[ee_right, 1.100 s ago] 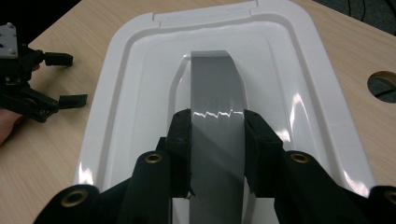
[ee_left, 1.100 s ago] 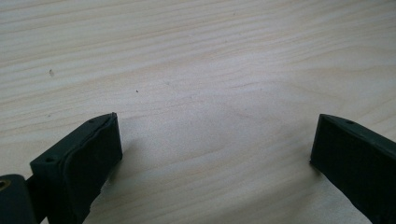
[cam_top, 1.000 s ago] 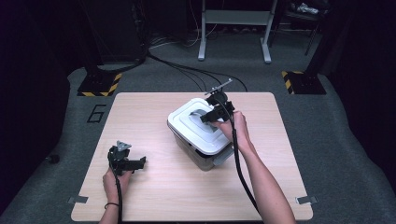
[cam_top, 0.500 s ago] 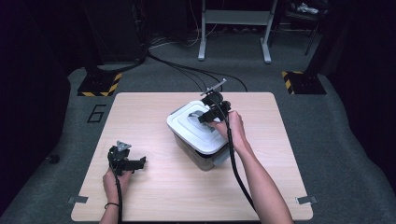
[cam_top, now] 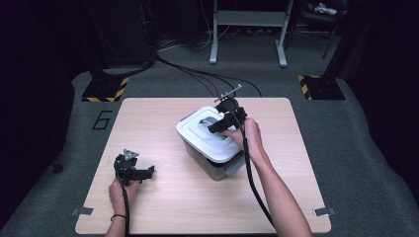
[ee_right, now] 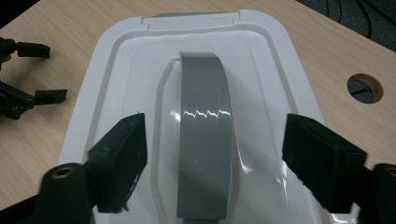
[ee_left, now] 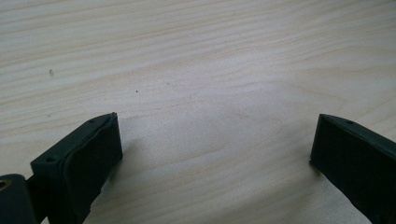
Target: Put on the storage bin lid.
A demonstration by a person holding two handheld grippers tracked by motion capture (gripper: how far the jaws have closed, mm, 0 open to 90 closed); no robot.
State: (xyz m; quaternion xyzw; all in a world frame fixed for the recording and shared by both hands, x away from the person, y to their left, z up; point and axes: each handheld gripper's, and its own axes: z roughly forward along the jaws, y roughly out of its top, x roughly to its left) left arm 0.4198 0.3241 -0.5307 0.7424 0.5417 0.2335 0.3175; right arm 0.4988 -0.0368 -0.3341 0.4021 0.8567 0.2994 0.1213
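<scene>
Left gripper: lower left of the high view, low over the bare table, jaws spread, nothing between them.
Right gripper: jaws have just been opening, now spread on either side of the grey handle, not pressing it.
Box: white-lidded, centre of the high view, on the table.
Lid: seated on the box, handle lying along its middle.

Grey carpet, dim dark room

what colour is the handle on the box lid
Grey handle on a white lid; clearest in the right gripper view.
</scene>
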